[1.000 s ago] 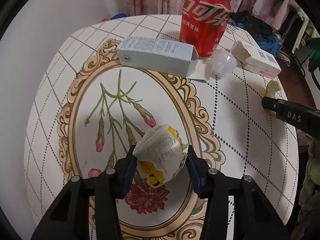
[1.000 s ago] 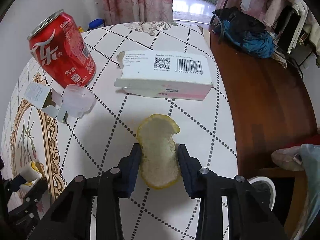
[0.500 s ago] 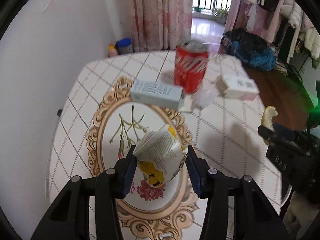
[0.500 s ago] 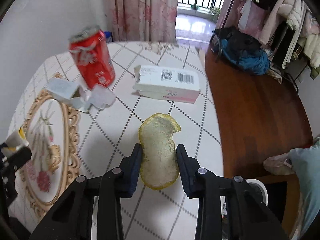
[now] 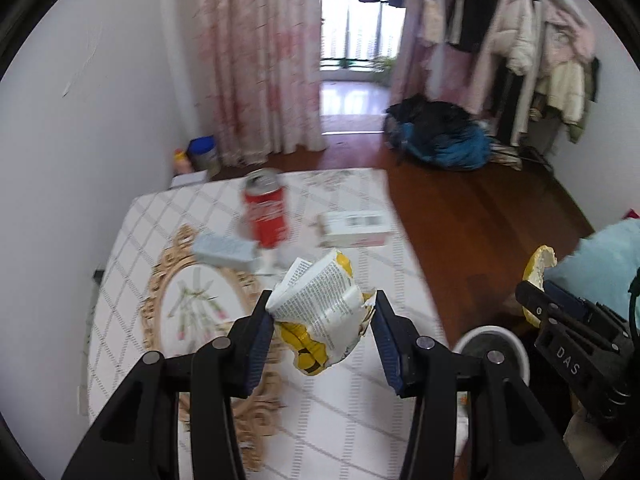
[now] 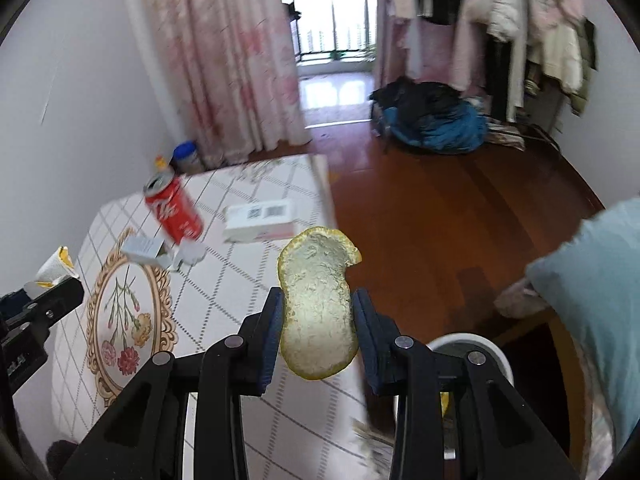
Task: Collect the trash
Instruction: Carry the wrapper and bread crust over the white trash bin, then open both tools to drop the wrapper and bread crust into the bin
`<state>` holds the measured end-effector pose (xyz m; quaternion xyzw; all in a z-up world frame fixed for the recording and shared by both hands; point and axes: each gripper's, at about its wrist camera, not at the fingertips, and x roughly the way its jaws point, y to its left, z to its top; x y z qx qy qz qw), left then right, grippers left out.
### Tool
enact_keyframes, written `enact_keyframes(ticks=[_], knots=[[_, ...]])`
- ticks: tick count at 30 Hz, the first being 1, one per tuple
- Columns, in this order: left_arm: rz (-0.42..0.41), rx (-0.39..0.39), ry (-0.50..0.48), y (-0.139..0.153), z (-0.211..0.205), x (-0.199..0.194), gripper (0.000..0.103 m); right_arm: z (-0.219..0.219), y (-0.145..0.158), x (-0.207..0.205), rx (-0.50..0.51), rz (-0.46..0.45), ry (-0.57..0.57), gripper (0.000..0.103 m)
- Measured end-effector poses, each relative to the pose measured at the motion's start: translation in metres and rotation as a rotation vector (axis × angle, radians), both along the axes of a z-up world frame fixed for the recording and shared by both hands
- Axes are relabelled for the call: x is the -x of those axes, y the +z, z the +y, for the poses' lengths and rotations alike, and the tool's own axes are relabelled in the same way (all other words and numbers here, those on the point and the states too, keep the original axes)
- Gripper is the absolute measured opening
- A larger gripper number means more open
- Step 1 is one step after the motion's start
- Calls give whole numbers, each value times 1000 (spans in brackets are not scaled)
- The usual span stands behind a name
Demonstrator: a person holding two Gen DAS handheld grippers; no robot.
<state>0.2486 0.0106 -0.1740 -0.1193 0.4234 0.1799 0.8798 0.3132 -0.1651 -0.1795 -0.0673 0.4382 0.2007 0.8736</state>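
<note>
My left gripper [image 5: 322, 320] is shut on a crumpled white and yellow wrapper [image 5: 320, 312] and holds it high above the table [image 5: 360, 420]. My right gripper [image 6: 318, 320] is shut on a yellow citrus peel [image 6: 318, 308], held above the table's right edge. The peel also shows at the right in the left wrist view [image 5: 538, 276]. A white bin [image 6: 468, 344] stands on the floor right of the table, below the right gripper; it also shows in the left wrist view [image 5: 492, 350].
On the table [image 6: 240, 280] stand a red cola can [image 5: 266, 216], a pale blue box [image 5: 224, 250], a white barcode box [image 5: 354, 228] and a clear plastic cup [image 6: 192, 254]. A light blue cushion [image 6: 596, 308] is at right. Wooden floor and clothes lie beyond.
Both grippers have risen well above the table and drawn back toward the right, each keeping its piece of trash. The white bin has come into view.
</note>
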Motion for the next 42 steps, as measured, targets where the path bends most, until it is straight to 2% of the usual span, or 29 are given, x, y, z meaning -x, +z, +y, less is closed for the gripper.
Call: enact_keyframes(ticks=[7,12,16,23,28,29,34,37,39,41,42], knots=[[-26,27,-165,7,-78,-38,44,-98,24,-4,-20,-19,-137,37],[4,71,-286,-9,-134,-71,44,-174,15,-11,13,0,-253,37],[45,96,-368,-32,-174,-90,44,-222,-12,-18,33,56,-329,37],[163,127,-465,-95,-224,-121,44,-275,-99,-31,32,228,-404,37],[230,138,-512,-125,-245,-138,44,-289,-153,-38,29,320,-434,37],[236,139,-517,-129,-248,-139,47,-292,-163,-41,34,334,-439,37],[286,159,-537,-145,-256,-149,48,-301,-190,-53,31,368,-447,37],[300,150,-538,-150,-259,-152,62,-299,-200,-59,35,376,-438,37],[309,141,-533,-153,-256,-152,95,-297,-205,-64,36,390,-430,38],[314,126,-524,-154,-255,-150,97,-293,-210,-69,60,409,-431,43],[319,119,-520,-156,-255,-149,97,-290,-211,-72,81,412,-434,57]])
